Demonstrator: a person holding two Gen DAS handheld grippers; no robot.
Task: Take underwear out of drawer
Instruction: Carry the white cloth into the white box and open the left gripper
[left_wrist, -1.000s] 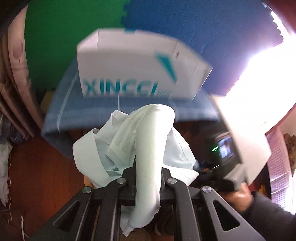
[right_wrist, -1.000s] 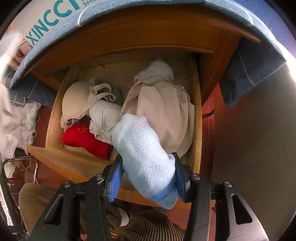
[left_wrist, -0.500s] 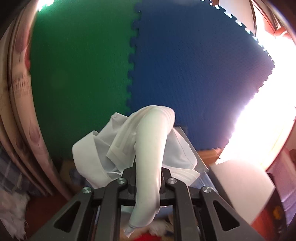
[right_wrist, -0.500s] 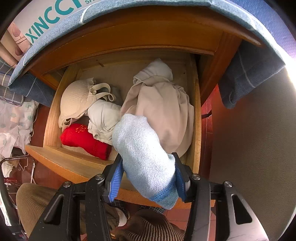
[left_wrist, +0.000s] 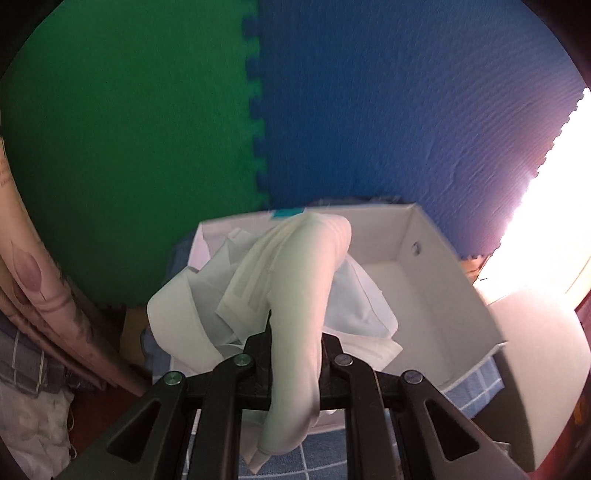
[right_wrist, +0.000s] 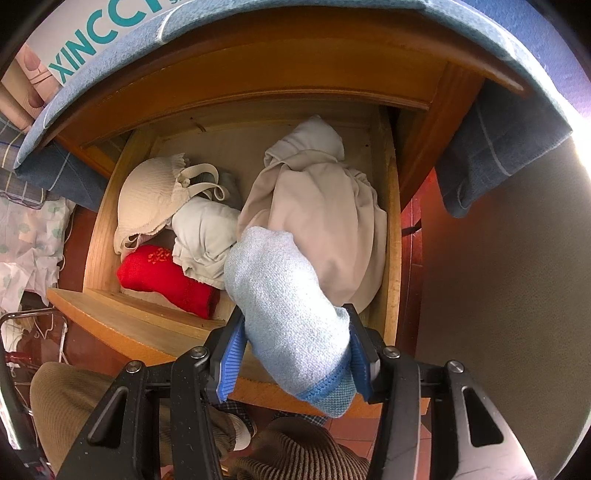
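While my left gripper (left_wrist: 295, 347) stays clamped on the pale mint cotton underwear (left_wrist: 280, 291) above the open white cardboard box (left_wrist: 436, 295) ahead, loose folds could snag its rim, and the light blue terry sock (right_wrist: 288, 314) pinched in my right gripper (right_wrist: 295, 354) over the wooden drawer (right_wrist: 147, 332) might slip back in.

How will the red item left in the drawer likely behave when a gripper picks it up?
The red knit item looks soft and folded, so it will probably sag and unfold when lifted. Its fuzzy knit surface should resist slipping. Its end lies under the pale garment, which may drag along.
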